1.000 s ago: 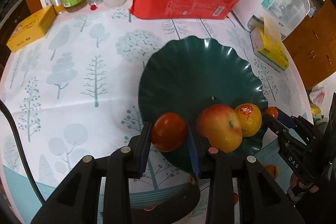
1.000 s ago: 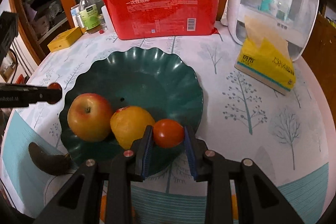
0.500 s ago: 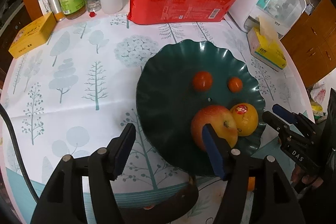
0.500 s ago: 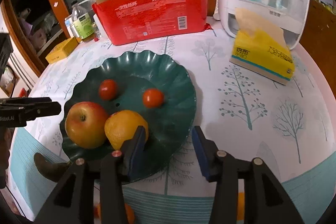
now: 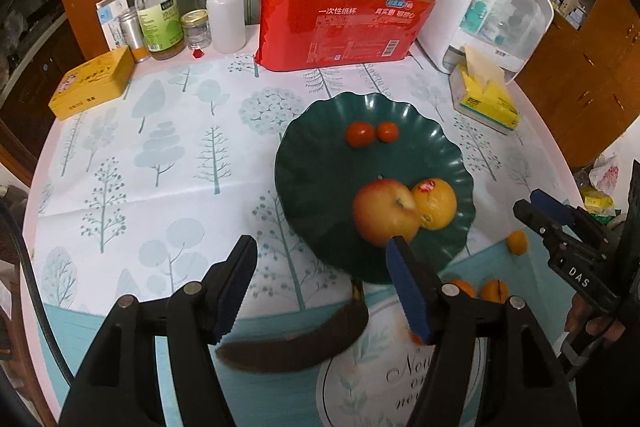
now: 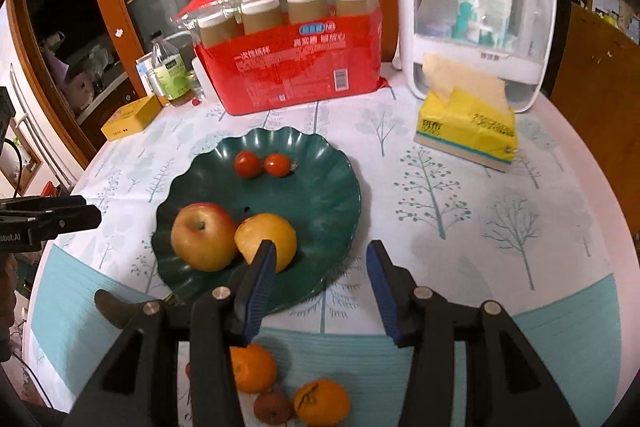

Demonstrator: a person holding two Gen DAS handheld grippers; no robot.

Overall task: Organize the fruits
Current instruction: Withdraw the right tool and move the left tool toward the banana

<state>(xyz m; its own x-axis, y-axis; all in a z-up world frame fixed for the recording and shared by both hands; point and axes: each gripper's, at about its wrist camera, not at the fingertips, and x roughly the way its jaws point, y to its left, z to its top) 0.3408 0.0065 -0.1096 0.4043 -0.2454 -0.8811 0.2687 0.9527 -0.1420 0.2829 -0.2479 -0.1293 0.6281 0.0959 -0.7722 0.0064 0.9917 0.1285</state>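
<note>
A dark green scalloped plate (image 5: 332, 163) (image 6: 328, 195) holds an apple (image 5: 382, 211) (image 6: 202, 237), a yellow orange (image 5: 436, 203) (image 6: 266, 241) and two small tomatoes (image 5: 360, 134) (image 6: 247, 164) side by side at its far side. My left gripper (image 5: 320, 267) is open and empty, above the plate's near edge. My right gripper (image 6: 320, 267) is open and empty, at the plate's near right rim. A dark overripe banana (image 5: 296, 343) (image 6: 116, 307) lies on the table in front of the plate. Small tangerines (image 6: 252, 367) (image 5: 494, 289) and a brownish fruit (image 6: 272, 405) lie loose near the table's front.
A red pack of paper cups (image 5: 340, 27) (image 6: 292, 67), bottles (image 5: 160, 19), a yellow tin (image 5: 92, 83), a yellow tissue pack (image 6: 466, 123) (image 5: 484, 95) and a white storage box (image 6: 476, 15) stand along the table's back. The right gripper also shows in the left wrist view (image 5: 540, 211).
Both grippers held a tomato a second ago, then opened and released them onto the plate. The tomatoes rolled together at the far side. Both grippers have pulled back and up.
</note>
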